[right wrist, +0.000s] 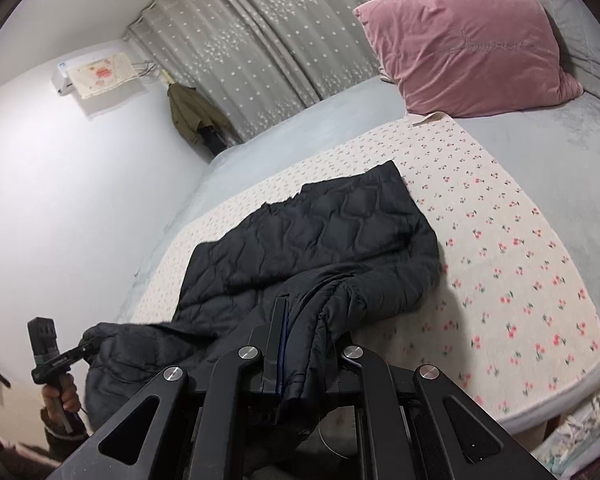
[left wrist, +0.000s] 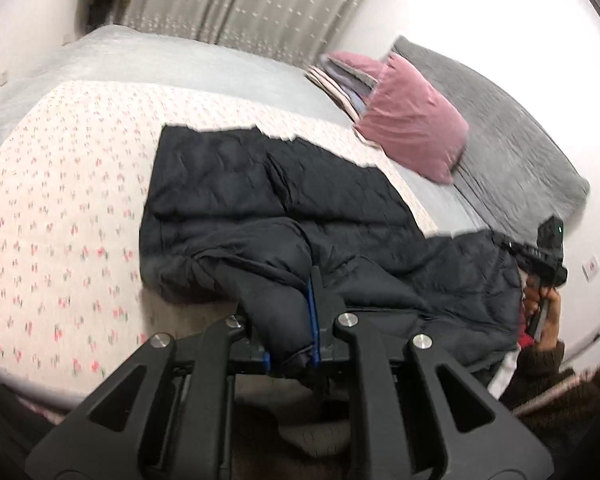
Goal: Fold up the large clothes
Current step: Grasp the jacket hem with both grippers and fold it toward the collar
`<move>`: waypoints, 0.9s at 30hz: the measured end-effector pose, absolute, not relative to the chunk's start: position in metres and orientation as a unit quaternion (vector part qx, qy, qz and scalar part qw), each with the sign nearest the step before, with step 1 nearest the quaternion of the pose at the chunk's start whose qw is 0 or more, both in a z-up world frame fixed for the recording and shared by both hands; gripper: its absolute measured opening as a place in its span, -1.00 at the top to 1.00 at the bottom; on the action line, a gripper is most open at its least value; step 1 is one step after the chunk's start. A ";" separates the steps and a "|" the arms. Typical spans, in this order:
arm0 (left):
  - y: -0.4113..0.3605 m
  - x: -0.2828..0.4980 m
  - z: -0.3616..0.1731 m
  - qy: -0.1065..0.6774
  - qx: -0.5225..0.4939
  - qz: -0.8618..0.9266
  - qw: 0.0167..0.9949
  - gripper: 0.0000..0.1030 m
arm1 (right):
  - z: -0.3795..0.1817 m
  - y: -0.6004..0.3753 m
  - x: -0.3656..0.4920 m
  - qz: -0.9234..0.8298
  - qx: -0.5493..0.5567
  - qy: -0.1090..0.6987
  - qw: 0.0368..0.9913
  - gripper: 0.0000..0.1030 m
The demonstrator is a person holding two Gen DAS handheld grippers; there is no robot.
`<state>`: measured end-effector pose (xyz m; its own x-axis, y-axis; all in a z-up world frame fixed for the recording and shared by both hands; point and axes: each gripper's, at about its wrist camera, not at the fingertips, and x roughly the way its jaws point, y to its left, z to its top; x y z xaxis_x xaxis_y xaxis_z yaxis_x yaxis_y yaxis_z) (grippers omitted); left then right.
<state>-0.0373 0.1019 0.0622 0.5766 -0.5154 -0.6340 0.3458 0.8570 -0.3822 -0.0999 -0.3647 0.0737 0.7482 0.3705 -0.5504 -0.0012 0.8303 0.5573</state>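
A large black quilted jacket [left wrist: 276, 196] lies spread on the floral sheet of the bed, with its near end pulled up off the bed edge. My left gripper [left wrist: 292, 300] is shut on a bunched fold of that near end. The jacket shows in the right wrist view [right wrist: 324, 240] too, where my right gripper [right wrist: 296, 320] is shut on another part of the same near edge. Each gripper also shows in the other's view: the right one [left wrist: 544, 256] at the far right, the left one [right wrist: 60, 356] at the lower left.
A pink pillow [left wrist: 412, 128] and a stack of folded items [left wrist: 340, 80] lie at the head of the bed on a grey blanket [left wrist: 500, 128]. The floral sheet [right wrist: 500, 264] covers the bed. Grey curtains [right wrist: 268, 40] and a hanging olive coat [right wrist: 192, 116] stand behind.
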 end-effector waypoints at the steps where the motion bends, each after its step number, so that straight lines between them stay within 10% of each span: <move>1: 0.100 -0.028 0.065 0.382 -0.107 -0.238 0.887 0.69 | 0.073 -0.366 -0.089 0.100 0.273 0.338 0.895 0.79; 18: 0.081 0.178 -0.029 0.387 -0.156 -0.051 0.907 0.51 | 0.019 -0.359 0.116 -0.037 0.245 0.362 0.899 0.68; 27: 0.066 0.181 -0.052 0.398 -0.109 -0.059 0.909 -0.17 | -0.052 -0.364 0.147 -0.006 0.241 0.419 0.876 0.47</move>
<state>0.1813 0.0656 -0.0522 0.6763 -0.1937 -0.7107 0.0199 0.9693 -0.2452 0.1472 -0.3635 -0.0520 0.6495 0.1908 -0.7360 0.2132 0.8834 0.4172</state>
